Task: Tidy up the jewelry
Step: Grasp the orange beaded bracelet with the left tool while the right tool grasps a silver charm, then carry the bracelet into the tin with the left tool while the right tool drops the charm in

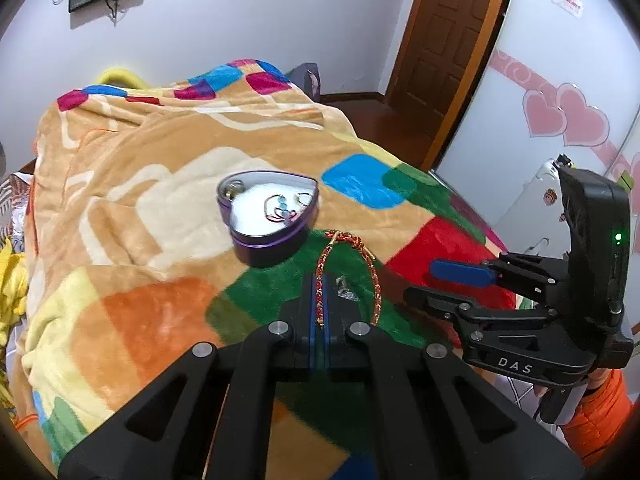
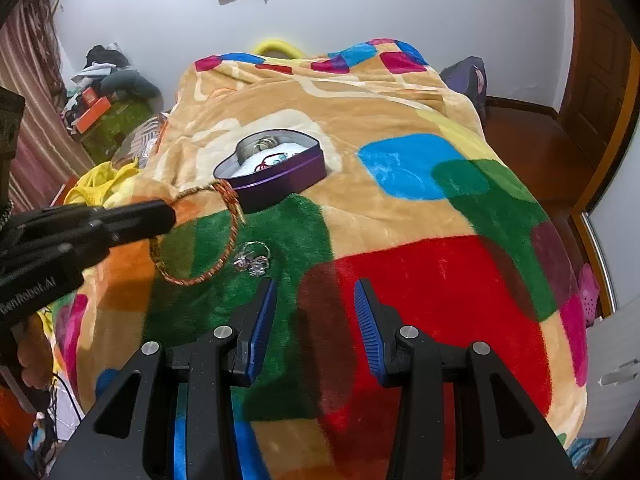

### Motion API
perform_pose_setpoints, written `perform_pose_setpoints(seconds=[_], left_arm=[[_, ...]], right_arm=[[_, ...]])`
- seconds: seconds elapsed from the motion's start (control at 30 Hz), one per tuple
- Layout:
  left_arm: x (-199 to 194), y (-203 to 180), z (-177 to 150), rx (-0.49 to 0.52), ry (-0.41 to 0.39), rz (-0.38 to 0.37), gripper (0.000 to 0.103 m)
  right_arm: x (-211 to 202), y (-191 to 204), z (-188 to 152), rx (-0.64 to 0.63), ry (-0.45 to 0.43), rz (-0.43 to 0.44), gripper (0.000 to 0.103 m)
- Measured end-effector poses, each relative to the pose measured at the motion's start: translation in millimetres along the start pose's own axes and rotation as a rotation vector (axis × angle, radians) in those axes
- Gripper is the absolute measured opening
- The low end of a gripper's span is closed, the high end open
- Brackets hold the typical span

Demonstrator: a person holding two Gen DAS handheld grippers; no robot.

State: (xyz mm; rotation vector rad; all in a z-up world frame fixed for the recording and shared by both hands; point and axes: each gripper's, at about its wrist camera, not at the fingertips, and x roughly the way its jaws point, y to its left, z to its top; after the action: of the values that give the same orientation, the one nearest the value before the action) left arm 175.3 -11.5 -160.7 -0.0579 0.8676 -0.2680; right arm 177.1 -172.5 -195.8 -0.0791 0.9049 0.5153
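Note:
A purple heart-shaped tin (image 1: 267, 216) lies open on the blanket, with white lining and small jewelry inside; it also shows in the right wrist view (image 2: 276, 172). My left gripper (image 1: 320, 280) is shut on a red and gold braided bracelet (image 1: 370, 266) and holds it just above the blanket, near the tin. In the right wrist view the left gripper (image 2: 170, 212) holds the bracelet (image 2: 230, 240) as a loop. A silver jewelry piece (image 2: 252, 260) lies on the green patch under the bracelet. My right gripper (image 2: 314, 296) is open and empty above the blanket.
A colourful plush blanket (image 2: 400, 208) covers the bed. A brown door (image 1: 444, 36) and wooden floor lie beyond the bed. Clothes and boxes (image 2: 104, 96) are piled at the far left. A white wardrobe with pink hearts (image 1: 560, 120) stands at the right.

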Motion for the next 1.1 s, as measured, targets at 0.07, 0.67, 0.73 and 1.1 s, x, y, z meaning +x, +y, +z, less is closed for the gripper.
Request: perform_pose_setpoints(seconds=[0.07,0.67,0.73,1.1], left_arm=[[-2.4,6.4,-2.4,-0.008,-0.002,0.011,0.001],[4.7,50.0,-23.6,-0.088,0.032,0.045,0.001],[5.2,50.4,-23.0,-0.091,0.03,0.041,0.001],[-1.3,45.1,-13.5,-0.091,0.003,0.036,0.001]], right_arm=[[0.5,3.3,0.9,-0.004,0.002,0.005,0.037],[45.9,34.8,4.0,-0.103,0.057,0.028,0.016],[46.2,35.3,3.6,-0.113,0.048,0.035,0.01],[24.4,32.9,8.3,-0.124,-0.008,0.023,0.009]])
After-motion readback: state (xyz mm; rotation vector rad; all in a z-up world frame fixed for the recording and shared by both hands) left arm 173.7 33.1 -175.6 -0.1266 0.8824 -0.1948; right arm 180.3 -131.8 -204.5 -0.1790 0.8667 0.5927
